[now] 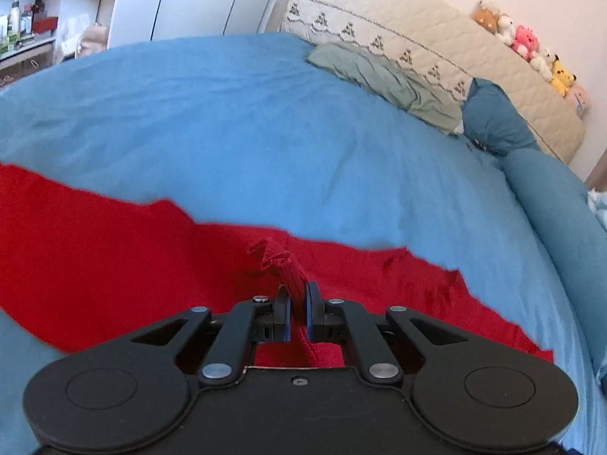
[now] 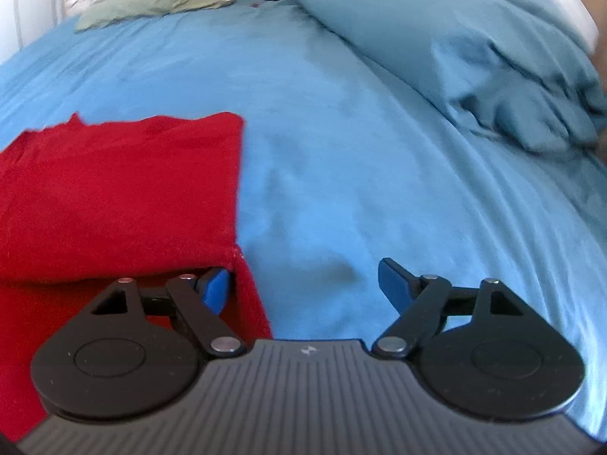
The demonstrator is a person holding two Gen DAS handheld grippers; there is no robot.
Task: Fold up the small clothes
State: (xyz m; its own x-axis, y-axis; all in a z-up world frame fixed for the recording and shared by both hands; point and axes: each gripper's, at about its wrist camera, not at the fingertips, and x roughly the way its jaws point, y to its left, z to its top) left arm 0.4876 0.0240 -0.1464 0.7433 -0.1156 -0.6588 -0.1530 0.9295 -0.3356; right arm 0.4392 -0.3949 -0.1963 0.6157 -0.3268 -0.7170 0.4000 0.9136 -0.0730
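Note:
A red knit garment (image 1: 114, 250) lies spread on the blue bedsheet (image 1: 227, 121). My left gripper (image 1: 297, 299) is shut on a pinched ridge of the red garment near its frayed far edge. In the right wrist view the red garment (image 2: 121, 189) lies at the left, with a fold along its right edge. My right gripper (image 2: 303, 284) is open and holds nothing. Its left finger (image 2: 214, 288) sits at the garment's right edge, its right finger (image 2: 394, 284) over bare blue sheet (image 2: 341, 151).
A folded sage-green cloth (image 1: 383, 79) lies at the far side of the bed by a cream quilted headboard (image 1: 417, 45) topped with plush toys (image 1: 527, 49). A bunched teal duvet (image 2: 474, 57) lies at the right. Shelves (image 1: 22, 34) stand far left.

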